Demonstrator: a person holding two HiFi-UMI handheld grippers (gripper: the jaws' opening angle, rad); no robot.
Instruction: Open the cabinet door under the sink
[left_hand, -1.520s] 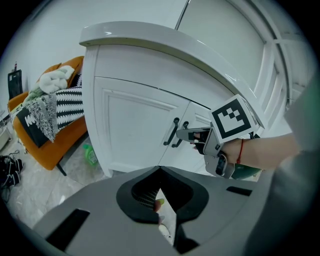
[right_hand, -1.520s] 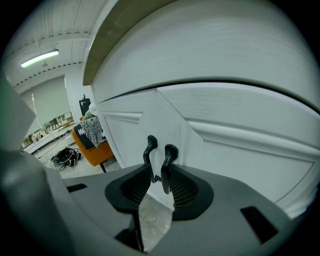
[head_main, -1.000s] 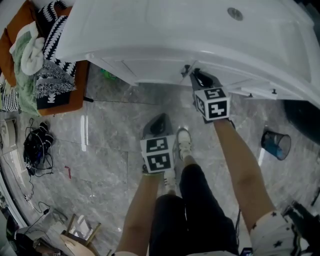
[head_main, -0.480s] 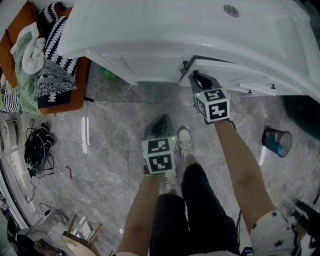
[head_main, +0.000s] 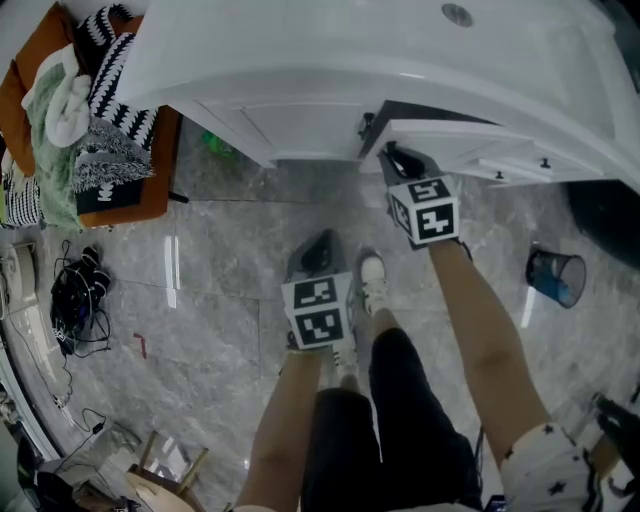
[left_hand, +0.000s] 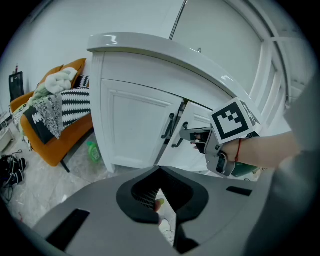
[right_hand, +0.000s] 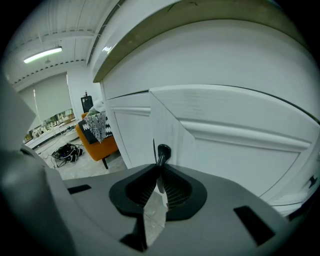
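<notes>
**Cabinet door ajar, the right gripper on its handle**

The cabinet door (head_main: 455, 138) under the sink (head_main: 400, 45) is the right one of a pair. In the head view it stands a little away from the cabinet, with a dark gap behind its left edge. I judge the opening as begun but not finished: the door is only ajar, and the wider swing is what remains.

The right gripper (head_main: 386, 151) is clenched on the door's handle (right_hand: 162, 151), a thin dark bar on a round foot that sits between its ribbed black pads. The door is white and smooth, with a raised frame moulding around a flat panel. The neighbouring left door (left_hand: 132, 127) has the same shape and looks closed.

The left gripper (head_main: 318, 243) hangs nearer to the person, apart from the cabinet, its jaws together on nothing.

Below is a glossy grey marble floor (head_main: 215, 265). Far left stands an orange seat (head_main: 135, 212) with striped textiles, and at the right a small blue bin (head_main: 556, 279).
</notes>
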